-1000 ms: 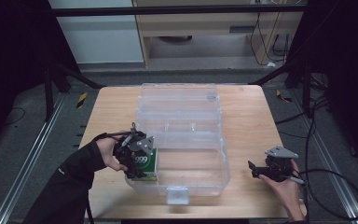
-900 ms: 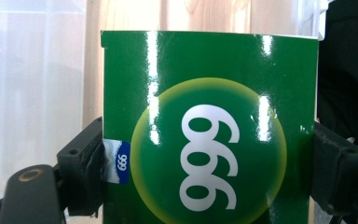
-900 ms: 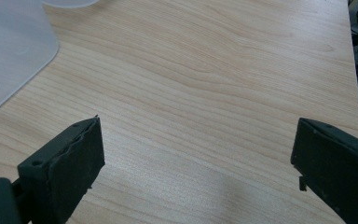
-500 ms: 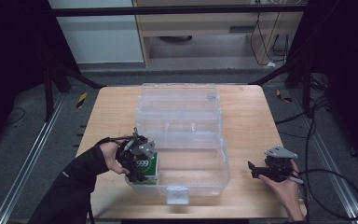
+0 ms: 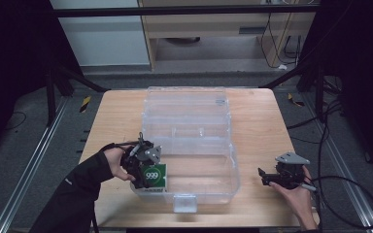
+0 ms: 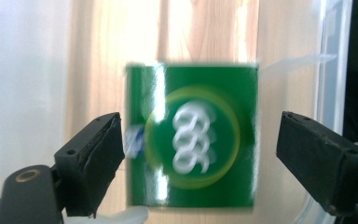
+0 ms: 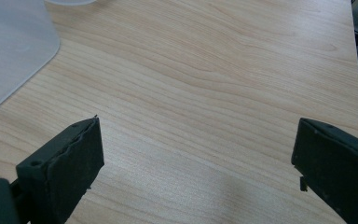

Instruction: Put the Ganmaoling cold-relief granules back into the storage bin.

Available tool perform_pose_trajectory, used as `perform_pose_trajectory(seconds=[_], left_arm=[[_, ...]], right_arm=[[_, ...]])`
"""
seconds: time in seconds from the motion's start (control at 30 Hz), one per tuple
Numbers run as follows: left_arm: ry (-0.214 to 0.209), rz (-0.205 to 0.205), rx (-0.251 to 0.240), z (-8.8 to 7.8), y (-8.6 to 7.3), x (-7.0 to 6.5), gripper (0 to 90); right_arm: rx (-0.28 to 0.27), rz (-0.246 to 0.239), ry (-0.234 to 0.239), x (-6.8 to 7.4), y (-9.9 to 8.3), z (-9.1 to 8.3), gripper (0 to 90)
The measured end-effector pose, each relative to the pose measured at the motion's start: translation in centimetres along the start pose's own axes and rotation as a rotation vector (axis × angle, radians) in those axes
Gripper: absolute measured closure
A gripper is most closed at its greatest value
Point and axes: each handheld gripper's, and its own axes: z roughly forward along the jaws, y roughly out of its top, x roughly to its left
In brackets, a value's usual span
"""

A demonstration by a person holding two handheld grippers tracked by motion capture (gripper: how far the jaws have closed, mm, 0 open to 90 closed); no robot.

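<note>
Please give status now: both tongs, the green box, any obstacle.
Left tongs open, astride square green box in clear plastic bin. Right tongs open over bare wooden table. Nothing blocking.

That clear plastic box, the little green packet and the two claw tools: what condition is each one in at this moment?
Clear plastic box: lid open, swung back flat on the table.
Green packet: inside the box, between the left gripper's jaws, not clamped.
Left gripper: open, reaching into the box.
Right gripper: open, empty, over bare table.
</note>
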Motion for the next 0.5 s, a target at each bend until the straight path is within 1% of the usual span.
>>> perform_pose_trajectory(seconds=[0.03,0.07,0.1,0.13,0.23,0.27,0.3,0.33,0.37,0.4,0.43,0.47,0.5], left_arm=[[0.010,-0.003,-0.020,-0.5,0.0,-0.1,14.5],[0.010,-0.003,-0.020,-0.5,0.0,-0.1,14.7],[0.024,0.000,-0.034,-1.2,-0.1,-0.2,15.1],[0.024,0.000,-0.034,-1.2,-0.1,-0.2,15.4],[0.048,0.003,-0.058,-2.4,-0.3,-0.5,16.1],[0.060,-0.010,-0.066,-3.0,-0.6,-0.7,17.0],[0.071,-0.026,-0.090,-3.6,-1.0,-0.9,17.3],[0.071,-0.026,-0.090,-3.6,-1.0,-0.9,17.7],[0.091,-0.010,-0.109,-4.0,-1.2,-0.8,18.2],[0.097,-0.020,-0.122,-4.4,-1.5,-0.9,18.2],[0.116,-0.035,-0.142,-5.1,-2.2,-1.0,18.9],[0.125,-0.041,-0.148,-5.4,-2.5,-1.1,19.3],[0.125,-0.041,-0.148,-5.4,-2.5,-1.1,19.7]], right_arm=[[0.000,0.001,0.000,0.0,0.0,0.0,2.6],[0.000,0.001,0.000,0.0,0.0,0.0,2.6],[0.000,0.001,0.000,0.0,0.0,0.0,2.6],[0.000,0.001,0.000,0.0,0.0,0.0,2.6],[0.000,0.000,-0.002,0.0,0.0,0.0,2.6],[0.000,0.002,-0.003,0.0,0.0,-0.1,2.6],[0.000,0.001,-0.003,-0.1,0.0,-0.1,2.6],[0.000,0.001,-0.003,-0.1,0.0,-0.1,2.6],[-0.002,0.003,-0.003,-0.1,0.0,-0.1,2.6],[-0.002,0.003,-0.003,-0.1,0.0,-0.1,2.6],[-0.001,0.005,-0.006,-0.1,0.0,-0.1,2.7],[-0.004,0.005,-0.006,-0.1,0.0,-0.1,2.6],[-0.003,0.005,-0.007,-0.1,0.0,-0.1,2.7]])
